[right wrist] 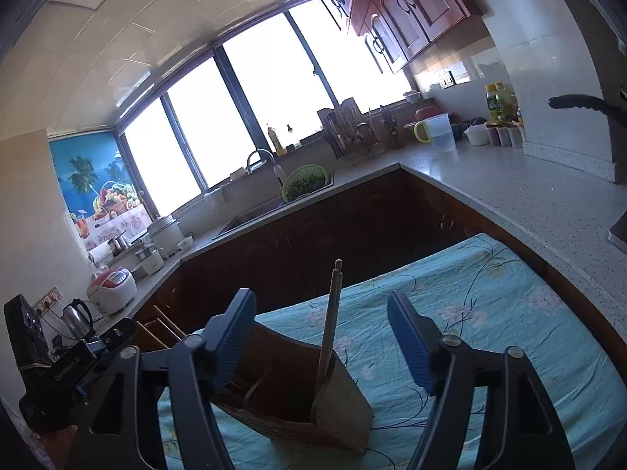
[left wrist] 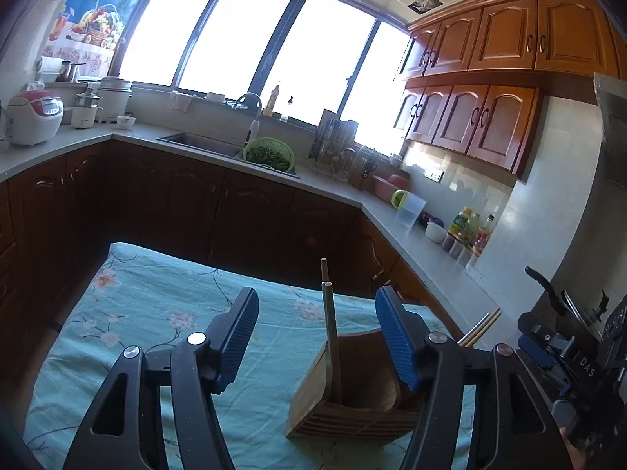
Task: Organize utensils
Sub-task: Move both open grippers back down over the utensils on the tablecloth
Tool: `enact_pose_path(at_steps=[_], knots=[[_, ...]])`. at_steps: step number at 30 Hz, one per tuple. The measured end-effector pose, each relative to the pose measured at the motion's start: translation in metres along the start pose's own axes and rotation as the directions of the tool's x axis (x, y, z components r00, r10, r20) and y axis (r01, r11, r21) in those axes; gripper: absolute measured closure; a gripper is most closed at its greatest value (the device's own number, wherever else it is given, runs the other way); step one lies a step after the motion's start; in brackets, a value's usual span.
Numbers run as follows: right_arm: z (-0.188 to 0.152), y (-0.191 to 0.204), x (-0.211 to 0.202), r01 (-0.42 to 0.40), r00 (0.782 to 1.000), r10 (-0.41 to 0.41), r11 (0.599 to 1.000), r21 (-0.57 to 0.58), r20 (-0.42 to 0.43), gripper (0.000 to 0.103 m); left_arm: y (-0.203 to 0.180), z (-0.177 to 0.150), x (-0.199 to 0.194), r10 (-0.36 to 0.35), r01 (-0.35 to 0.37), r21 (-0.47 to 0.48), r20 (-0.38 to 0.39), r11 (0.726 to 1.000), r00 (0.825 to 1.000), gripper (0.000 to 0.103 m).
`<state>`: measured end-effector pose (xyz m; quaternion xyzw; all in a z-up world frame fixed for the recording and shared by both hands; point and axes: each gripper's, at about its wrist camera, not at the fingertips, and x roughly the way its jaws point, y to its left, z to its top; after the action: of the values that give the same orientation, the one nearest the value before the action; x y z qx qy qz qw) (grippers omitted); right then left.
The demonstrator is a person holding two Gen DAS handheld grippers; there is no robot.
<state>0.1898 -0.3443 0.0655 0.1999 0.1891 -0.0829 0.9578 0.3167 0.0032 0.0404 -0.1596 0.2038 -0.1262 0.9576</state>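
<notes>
A floral teal tablecloth (left wrist: 156, 297) is covering the table, and a slatted wooden utensil holder (left wrist: 352, 399) is standing on it at about six o'clock in both views. Two slim round chopsticks (right wrist: 329, 337) are leaning upright inside it. The left gripper (left wrist: 317, 337) and right gripper (right wrist: 321, 340) are both hanging spread, gripping nothing; backing away straight should keep the ribbed blue pads (left wrist: 235, 337) from tipping the sticks.

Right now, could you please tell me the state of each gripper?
Left gripper: open, holding nothing.
Right gripper: open, holding nothing; chopsticks stand loose in the wooden holder.
</notes>
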Motion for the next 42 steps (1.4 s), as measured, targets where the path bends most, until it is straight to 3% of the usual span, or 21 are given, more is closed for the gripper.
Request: enact_pose_path(at_steps=[1, 2, 7, 25, 42], knots=[[0.000, 0.000, -0.005, -0.004, 1.000, 0.004, 1.000, 0.002, 0.008, 0.004, 0.000, -0.003, -0.006, 0.001, -0.001, 0.005, 0.000, 1.000, 1.000, 0.036], [0.000, 0.000, -0.011, -0.010, 1.000, 0.010, 1.000, 0.007, 0.015, 0.000, 0.001, -0.006, -0.012, 0.008, -0.008, 0.005, 0.003, 1.000, 1.000, 0.033], [-0.009, -0.001, -0.037, -0.028, 0.999, 0.028, 0.999, 0.025, 0.030, 0.000, 0.006, -0.025, -0.045, 0.021, -0.021, 0.003, 0.012, 1.000, 1.000, 0.026], [-0.088, -0.017, -0.104, -0.002, 0.997, 0.007, 0.998, 0.064, -0.081, 0.000, 0.017, -0.087, -0.150, 0.068, -0.070, -0.020, -0.079, 0.997, 0.995, 0.025], [-0.159, -0.021, -0.109, 0.036, 0.978, -0.038, 0.999, -0.016, -0.205, 0.000, 0.019, -0.133, -0.163, 0.119, -0.128, -0.023, -0.237, 0.991, 0.964, 0.025]])
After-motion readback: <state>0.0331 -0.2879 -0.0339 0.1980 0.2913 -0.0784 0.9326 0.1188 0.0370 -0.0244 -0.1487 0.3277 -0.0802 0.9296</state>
